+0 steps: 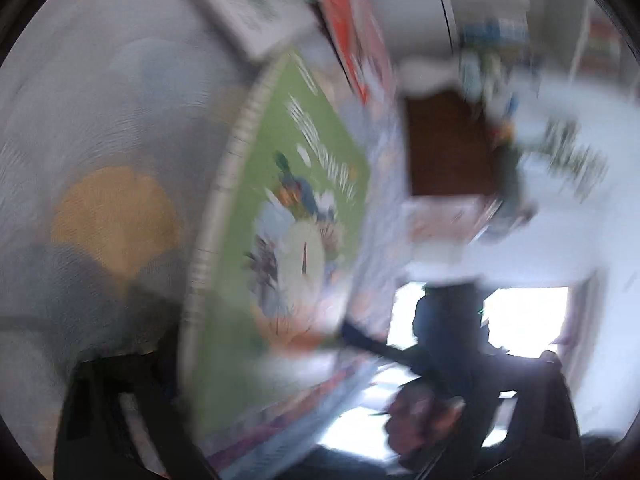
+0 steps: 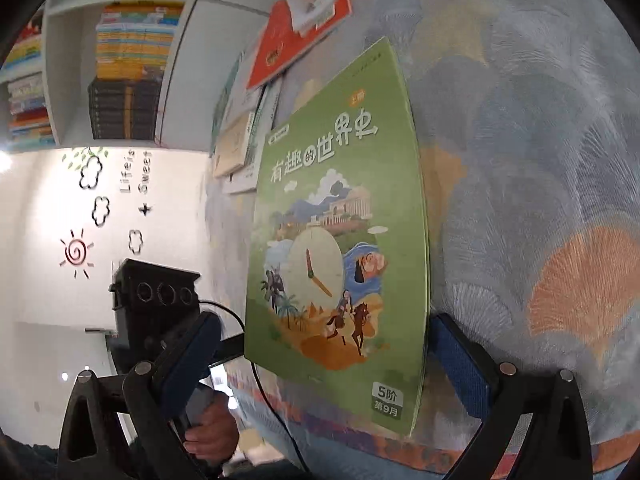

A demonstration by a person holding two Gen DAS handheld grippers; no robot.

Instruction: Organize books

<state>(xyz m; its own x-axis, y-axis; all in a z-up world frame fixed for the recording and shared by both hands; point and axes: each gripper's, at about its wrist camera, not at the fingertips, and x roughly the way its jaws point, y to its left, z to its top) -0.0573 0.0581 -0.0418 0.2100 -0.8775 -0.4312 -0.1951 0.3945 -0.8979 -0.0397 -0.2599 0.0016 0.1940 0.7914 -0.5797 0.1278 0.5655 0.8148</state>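
Step as we read it: getting the green book [image 2: 336, 240] up off the patterned cloth [image 2: 540, 160] so it can join the others.

- **Book position:** It sits cover-on to the right wrist camera, with its spine edge toward the cloth. We can't tell whether that edge rests on the cloth.
- **Other books:** A red book [image 2: 288, 48] and a loose pile of books [image 2: 240, 136] lie further along the cloth. The bookshelf [image 2: 120, 80] is well apart.
- **Right tool [image 2: 324, 320]:** It is spread wide with the book between its fingers. One pad is just beside the spine edge, and the other is clear of the opposite edge, so there is no squeeze that we can see.
- **Left tool [image 1: 320, 372]:** Its view is smeared with blur. The book fills the middle, but we can't tell whether the fingers are spread or pinching it. In the right view its body, held by a hand [image 2: 212, 428], sits just beside the book's free edge.

To do the step well:
- One tool should take the book across its thickness, near the spine where the pages are stiffest, not across the width, where it would only buckle.
- The other tool stays spread as a fence until that pinch is firm.
- We'd go slower, since the blur suggests haste, and a thin paperback will likely flop or slip.
- Keep the book clear of the red book when carrying it over.
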